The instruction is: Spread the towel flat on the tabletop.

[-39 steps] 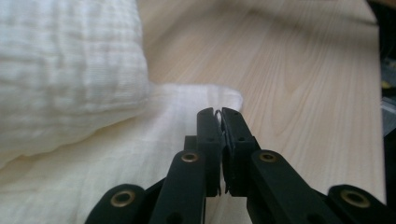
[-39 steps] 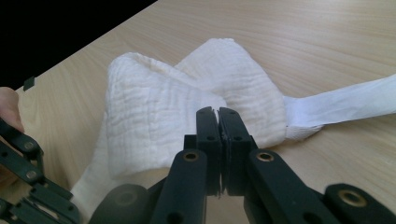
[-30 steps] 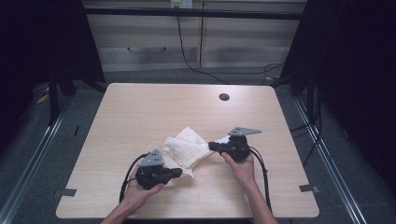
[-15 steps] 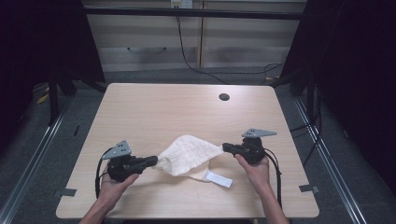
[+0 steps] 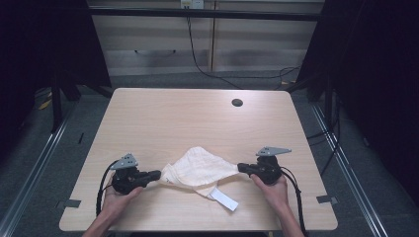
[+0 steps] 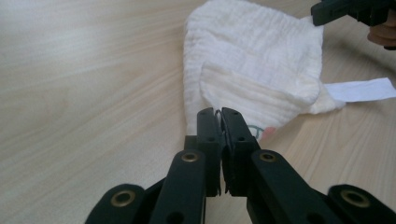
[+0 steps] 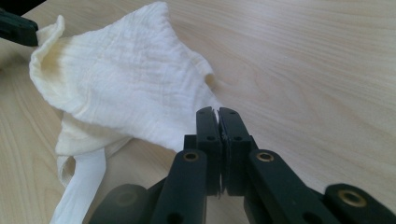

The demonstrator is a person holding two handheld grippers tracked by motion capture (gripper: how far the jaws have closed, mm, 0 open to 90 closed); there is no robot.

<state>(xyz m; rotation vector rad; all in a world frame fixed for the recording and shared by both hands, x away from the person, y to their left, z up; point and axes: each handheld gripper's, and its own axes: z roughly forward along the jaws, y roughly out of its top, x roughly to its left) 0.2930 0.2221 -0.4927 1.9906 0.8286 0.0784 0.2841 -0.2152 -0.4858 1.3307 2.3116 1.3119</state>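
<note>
High view showed a cream cloth (image 5: 200,170) stretched between two claws near the front edge of the pale wooden worktop (image 5: 188,118). The left claw (image 5: 157,174) gripped the cloth's left end, and the right claw (image 5: 240,168) gripped its right end, each held in one of the person's hands, which came in from the bottom. The cloth sagged in the middle, and a white label strip (image 5: 223,200) trailed from its lower edge onto the worktop (lying flat, angled toward the front). A small dark round hole (image 5: 237,102) sat in the worktop toward the far right, well apart from the cloth.

In the left gripper view, the left claw's jaws were pressed together on a thin edge of the cloth (image 6: 254,70), with the other claw (image 6: 327,11) pinching the far corner at the upper right. In the right gripper view, the right claw (image 7: 218,114) was likewise clamped on a corner of the cloth (image 7: 126,79), whose folds rose toward the upper left.
</note>
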